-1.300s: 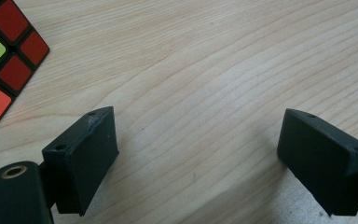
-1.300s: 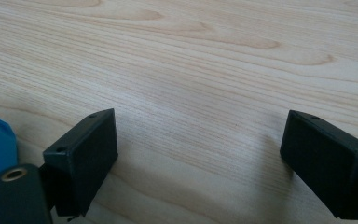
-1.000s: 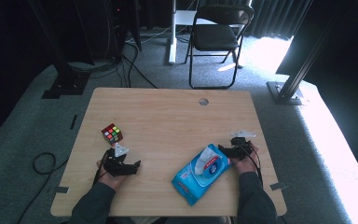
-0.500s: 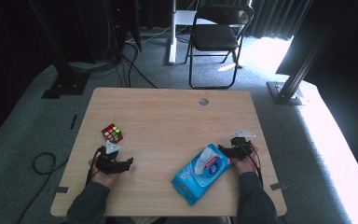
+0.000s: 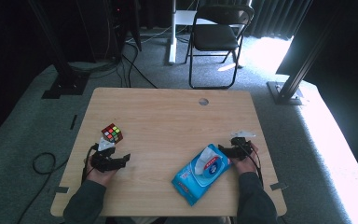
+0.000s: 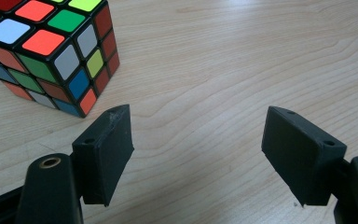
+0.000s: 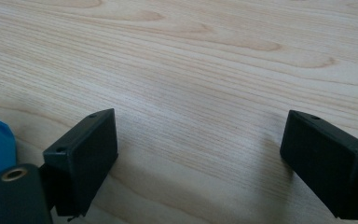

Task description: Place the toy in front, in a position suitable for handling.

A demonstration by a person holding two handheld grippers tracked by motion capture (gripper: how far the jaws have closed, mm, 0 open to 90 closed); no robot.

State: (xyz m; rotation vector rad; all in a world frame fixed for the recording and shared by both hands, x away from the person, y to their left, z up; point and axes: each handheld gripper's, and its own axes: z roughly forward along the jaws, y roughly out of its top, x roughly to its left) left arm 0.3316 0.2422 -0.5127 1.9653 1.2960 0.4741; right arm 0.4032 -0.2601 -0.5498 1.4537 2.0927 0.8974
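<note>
On the wooden table [image 5: 177,116] I count one Rubik's cube [image 5: 112,133], one blue wipes pack [image 5: 200,173] and two grippers. My left gripper [image 5: 121,160] sits low just below the cube, jaws spread wide over bare wood; it has turned rightward since a second ago. My right gripper [image 5: 223,150] rests beside the pack's upper right corner, jaws equally wide apart, unmoved. The cube and pack lie where they were.
</note>
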